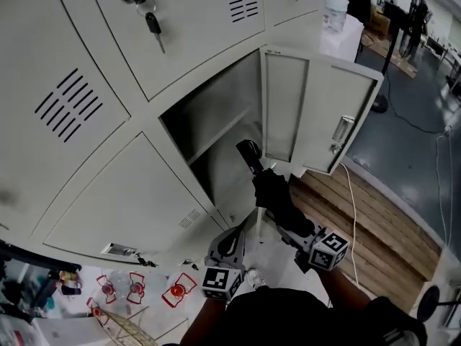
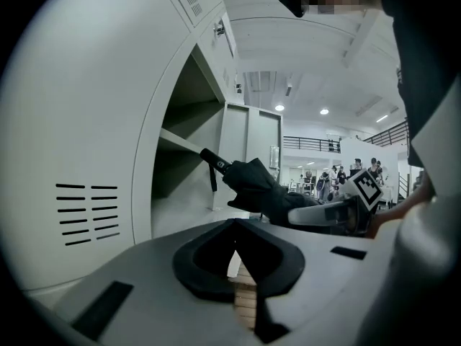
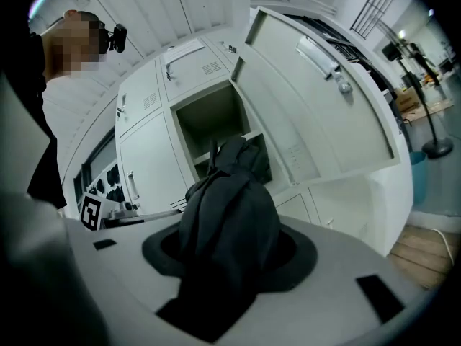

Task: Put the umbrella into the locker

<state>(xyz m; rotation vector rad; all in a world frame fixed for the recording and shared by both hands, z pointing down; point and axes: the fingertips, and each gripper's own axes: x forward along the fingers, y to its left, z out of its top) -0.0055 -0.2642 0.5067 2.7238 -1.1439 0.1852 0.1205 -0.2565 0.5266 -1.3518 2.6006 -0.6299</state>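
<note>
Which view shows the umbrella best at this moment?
Left gripper view: the umbrella appears side-on, full length, handle toward the open locker. Head view shows it foreshortened from above; right gripper view shows only bunched fabric close up.

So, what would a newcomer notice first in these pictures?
A black folded umbrella sits clamped in the right gripper, its handle aimed at the open locker at centre. The door stands wide open on the right; a key hangs at upper left.

umbrella (image 3: 229,207) | rear end hidden inside right gripper (image 1: 284,218) (fabric fills gap)
</note>
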